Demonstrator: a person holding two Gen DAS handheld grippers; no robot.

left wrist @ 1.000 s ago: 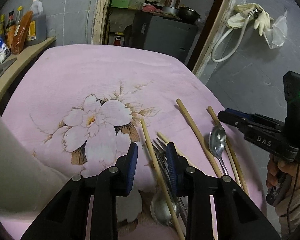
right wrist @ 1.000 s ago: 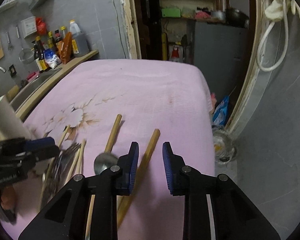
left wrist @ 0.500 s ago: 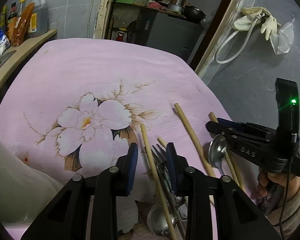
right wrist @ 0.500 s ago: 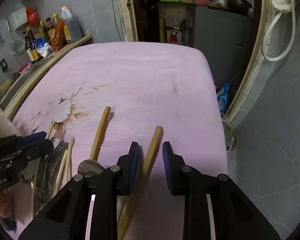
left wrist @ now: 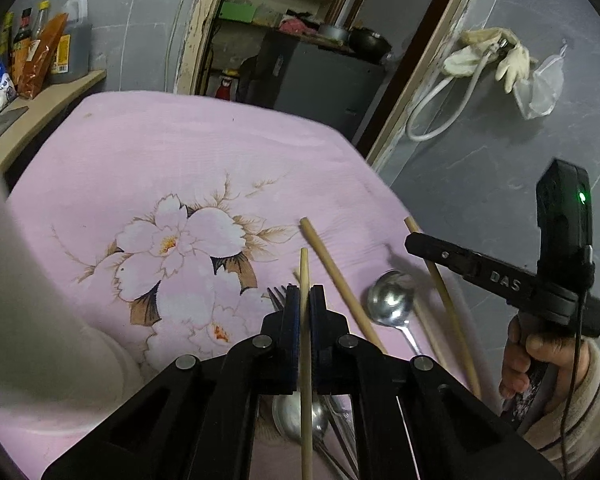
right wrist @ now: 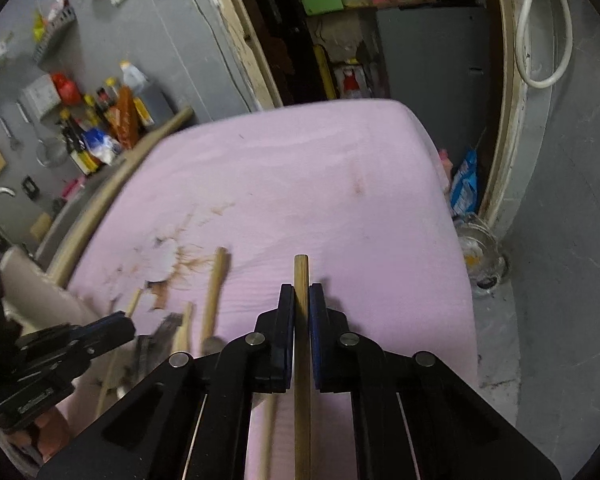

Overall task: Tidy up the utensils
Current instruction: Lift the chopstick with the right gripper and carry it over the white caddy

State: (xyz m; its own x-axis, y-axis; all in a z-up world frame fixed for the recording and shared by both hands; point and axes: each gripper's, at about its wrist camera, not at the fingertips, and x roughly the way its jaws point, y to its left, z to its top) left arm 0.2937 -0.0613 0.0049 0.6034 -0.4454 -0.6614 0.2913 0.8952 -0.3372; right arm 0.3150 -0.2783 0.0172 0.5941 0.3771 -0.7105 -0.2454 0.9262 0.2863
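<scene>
My left gripper is shut on a thin wooden chopstick that runs straight out between its blue pads. Under and beside it on the pink floral cloth lie forks, a metal spoon and a thicker wooden stick. My right gripper is shut on another thick wooden stick. From the left wrist view the right gripper reaches in from the right with that stick in it. In the right wrist view the left gripper shows at the lower left.
A blurred white container stands close at the left edge of the cloth. Bottles and packets line a shelf at the back left. A doorway with a dark cabinet is behind the table. The table's right edge drops to a grey floor.
Both grippers have gone from open to shut, the left on the thin chopstick, the right on the thick stick. The right wrist view has rolled and the stick now lines up between its pads.
</scene>
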